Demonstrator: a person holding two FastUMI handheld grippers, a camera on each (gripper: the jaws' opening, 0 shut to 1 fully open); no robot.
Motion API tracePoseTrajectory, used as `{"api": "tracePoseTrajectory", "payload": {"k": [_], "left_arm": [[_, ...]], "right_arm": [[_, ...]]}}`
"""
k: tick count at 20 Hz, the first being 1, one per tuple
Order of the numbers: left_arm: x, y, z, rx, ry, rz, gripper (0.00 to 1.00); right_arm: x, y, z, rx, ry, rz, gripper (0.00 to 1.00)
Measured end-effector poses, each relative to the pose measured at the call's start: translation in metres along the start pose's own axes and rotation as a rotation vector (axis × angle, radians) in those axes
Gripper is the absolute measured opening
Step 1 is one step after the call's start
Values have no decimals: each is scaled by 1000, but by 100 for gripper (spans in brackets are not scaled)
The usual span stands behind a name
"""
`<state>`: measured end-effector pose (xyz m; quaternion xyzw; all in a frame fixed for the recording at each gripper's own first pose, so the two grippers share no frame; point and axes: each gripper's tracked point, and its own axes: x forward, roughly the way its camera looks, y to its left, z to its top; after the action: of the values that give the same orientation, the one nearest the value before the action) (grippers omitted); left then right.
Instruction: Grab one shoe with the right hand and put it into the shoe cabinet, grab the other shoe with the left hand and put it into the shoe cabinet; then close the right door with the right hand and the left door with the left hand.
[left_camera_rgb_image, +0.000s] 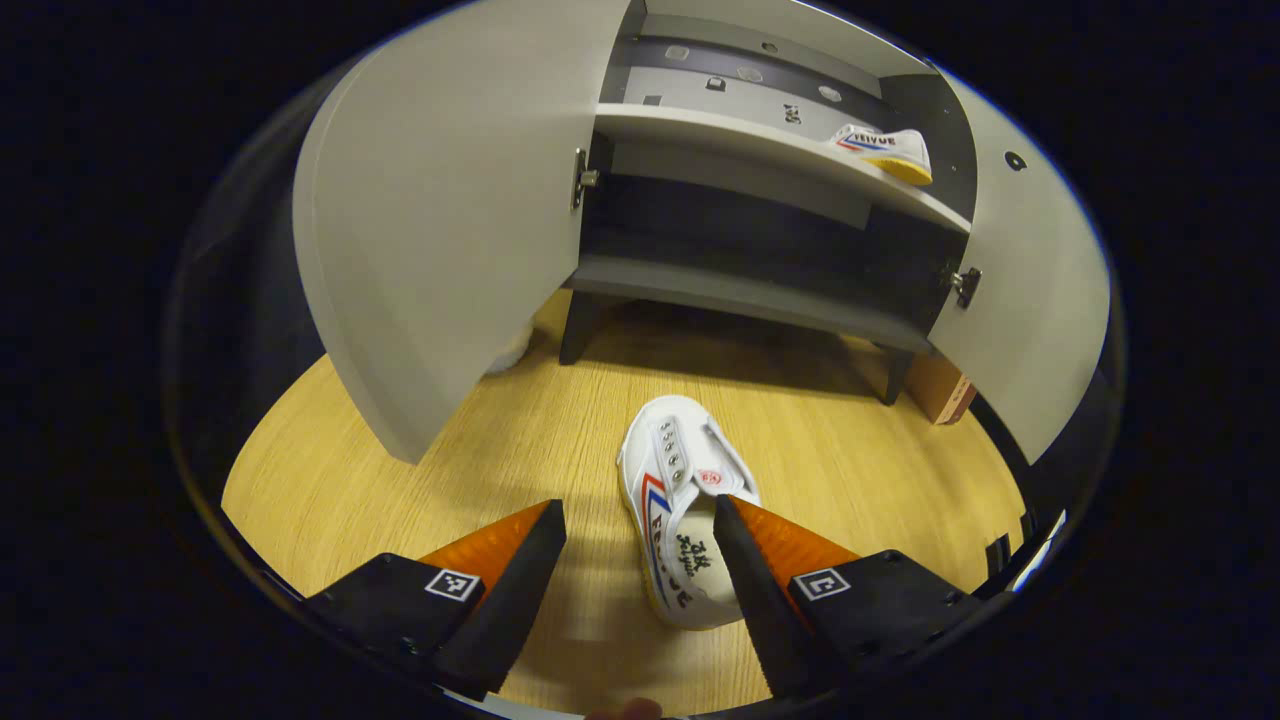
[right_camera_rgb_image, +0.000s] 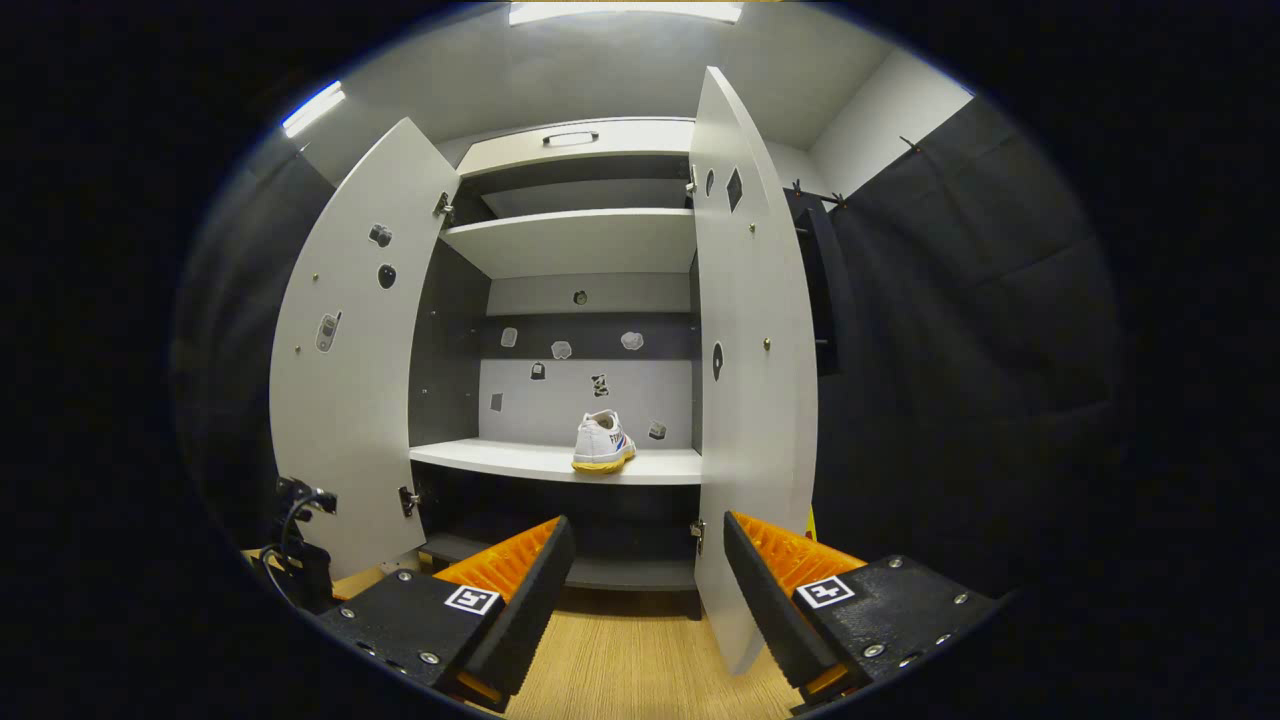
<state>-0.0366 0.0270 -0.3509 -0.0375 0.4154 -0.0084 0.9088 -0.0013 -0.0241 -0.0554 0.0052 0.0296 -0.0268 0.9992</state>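
Observation:
A white shoe (left_camera_rgb_image: 678, 505) with red and blue stripes lies on the wooden floor, toe toward the cabinet. My left gripper (left_camera_rgb_image: 640, 535) hovers open just above its heel end; the right finger overlaps the shoe's opening, the left finger is off to its side. A second white shoe (left_camera_rgb_image: 885, 152) with a yellow sole sits on the cabinet's middle shelf (left_camera_rgb_image: 700, 130), also seen as the shoe (right_camera_rgb_image: 603, 442) in the right gripper view. My right gripper (right_camera_rgb_image: 648, 560) is open and empty in front of the cabinet, with the right door (right_camera_rgb_image: 750, 370) edge between its fingers farther off.
Both cabinet doors stand wide: the left door (left_camera_rgb_image: 440, 230) and the right door (left_camera_rgb_image: 1030, 280). A lower shelf (left_camera_rgb_image: 740, 290) is bare. A brown box (left_camera_rgb_image: 942, 388) sits by the cabinet's right leg. Black cloth (right_camera_rgb_image: 960, 350) hangs to the right.

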Motion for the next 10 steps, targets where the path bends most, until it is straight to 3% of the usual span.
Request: {"api": "tracePoseTrajectory", "payload": {"k": [5, 10], "left_arm": [[35, 8, -24, 6, 63, 48, 98], [72, 6, -13, 32, 46, 39, 98]], "right_arm": [[3, -7, -1, 10, 7, -8, 92], [7, -11, -4, 15, 21, -18, 92]]}}
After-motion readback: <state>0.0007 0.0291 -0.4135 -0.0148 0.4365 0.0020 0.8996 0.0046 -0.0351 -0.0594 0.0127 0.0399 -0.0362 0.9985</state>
